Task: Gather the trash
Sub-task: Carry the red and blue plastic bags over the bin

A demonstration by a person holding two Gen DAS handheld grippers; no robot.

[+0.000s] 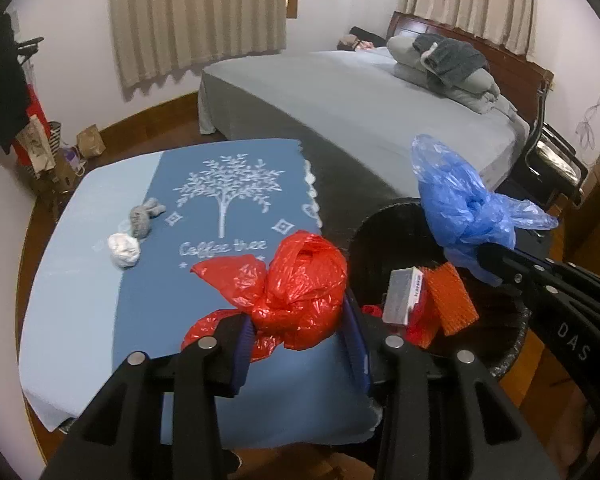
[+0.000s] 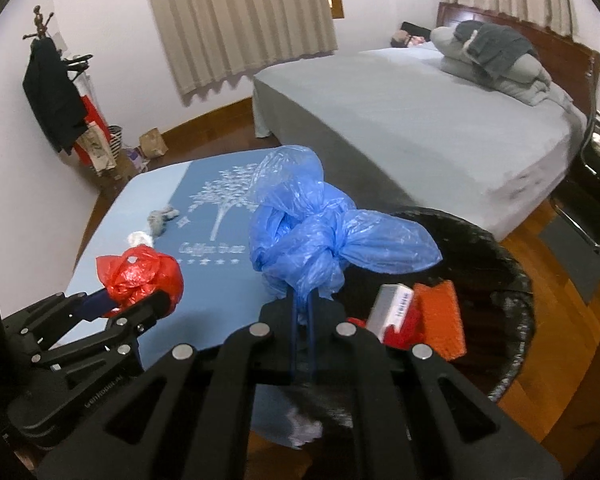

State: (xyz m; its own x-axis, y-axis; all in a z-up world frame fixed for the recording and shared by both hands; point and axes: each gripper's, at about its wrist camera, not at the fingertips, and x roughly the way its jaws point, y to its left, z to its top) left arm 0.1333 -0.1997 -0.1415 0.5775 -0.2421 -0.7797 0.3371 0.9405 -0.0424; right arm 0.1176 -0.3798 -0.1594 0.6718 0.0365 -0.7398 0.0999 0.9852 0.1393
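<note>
Trash is held in both grippers: the left gripper (image 1: 300, 340) is clamped on a knotted red bag (image 1: 296, 292) above the table edge, the right gripper (image 2: 304, 312) pinched on a blue bag (image 2: 312, 236) at the bin (image 2: 516, 276) rim. Each bag should be carried fully over the opening before release. A small box (image 2: 394, 308) and orange mesh (image 2: 440, 312) already lie inside. White wad (image 1: 123, 250) and grey wad (image 1: 142, 216) remain on the tablecloth (image 1: 140, 300), well apart from the bin.

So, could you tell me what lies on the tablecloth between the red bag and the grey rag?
A crumpled white tissue lies between the red bag and grey rag, seen in the left wrist view.
</note>
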